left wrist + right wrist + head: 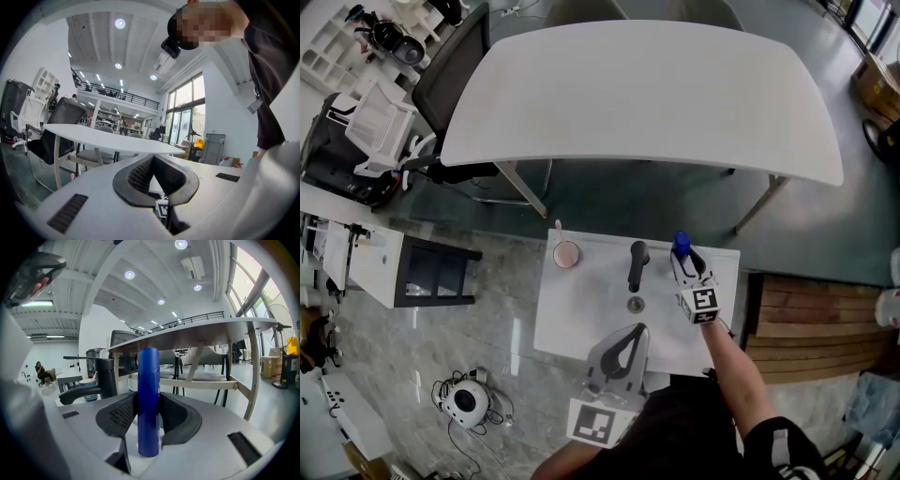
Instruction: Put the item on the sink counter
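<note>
In the head view the right gripper [683,261] covers the lower half of the blue bottle [681,244]. No view shows whether its base touches the sink counter [581,319]. The bottle is a smooth, glossy cylinder, upright at the counter's 1 o'clock corner and clamped between the ribbed black pads [123,413]. The matte black faucet [637,264] stands at centre, and a round pink cup [567,254] sits at 11 o'clock. The left gripper [635,330] is at 6 o'clock, its jaws pressed together on nothing.
</note>
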Available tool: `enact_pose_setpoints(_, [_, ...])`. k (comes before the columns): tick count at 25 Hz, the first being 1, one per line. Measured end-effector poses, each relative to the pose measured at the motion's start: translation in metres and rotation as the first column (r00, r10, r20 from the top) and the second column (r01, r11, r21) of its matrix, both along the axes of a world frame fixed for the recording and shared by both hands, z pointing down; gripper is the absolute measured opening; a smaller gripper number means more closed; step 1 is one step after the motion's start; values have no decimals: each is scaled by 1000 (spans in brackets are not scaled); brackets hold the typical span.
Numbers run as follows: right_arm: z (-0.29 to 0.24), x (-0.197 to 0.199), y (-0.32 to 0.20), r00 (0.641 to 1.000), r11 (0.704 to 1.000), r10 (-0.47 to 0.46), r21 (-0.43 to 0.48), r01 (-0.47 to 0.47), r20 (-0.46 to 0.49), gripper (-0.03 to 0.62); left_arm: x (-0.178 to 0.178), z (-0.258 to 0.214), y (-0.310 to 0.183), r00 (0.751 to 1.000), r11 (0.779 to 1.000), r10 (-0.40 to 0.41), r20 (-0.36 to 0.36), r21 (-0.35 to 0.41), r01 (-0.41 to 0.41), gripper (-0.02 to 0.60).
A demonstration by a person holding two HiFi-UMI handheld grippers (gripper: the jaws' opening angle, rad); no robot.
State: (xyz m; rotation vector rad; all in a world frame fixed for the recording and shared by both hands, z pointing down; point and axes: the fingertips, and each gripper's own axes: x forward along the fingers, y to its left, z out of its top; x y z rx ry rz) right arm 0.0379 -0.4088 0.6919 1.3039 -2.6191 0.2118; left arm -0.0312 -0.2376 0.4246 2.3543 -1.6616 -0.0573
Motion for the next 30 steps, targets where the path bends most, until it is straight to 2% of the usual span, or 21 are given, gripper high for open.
enact_pose_setpoints(30, [9,8,30,993,1000,4,-24,-7,-118,143,3,-16,17,999,999,22,-28,47,-21,15])
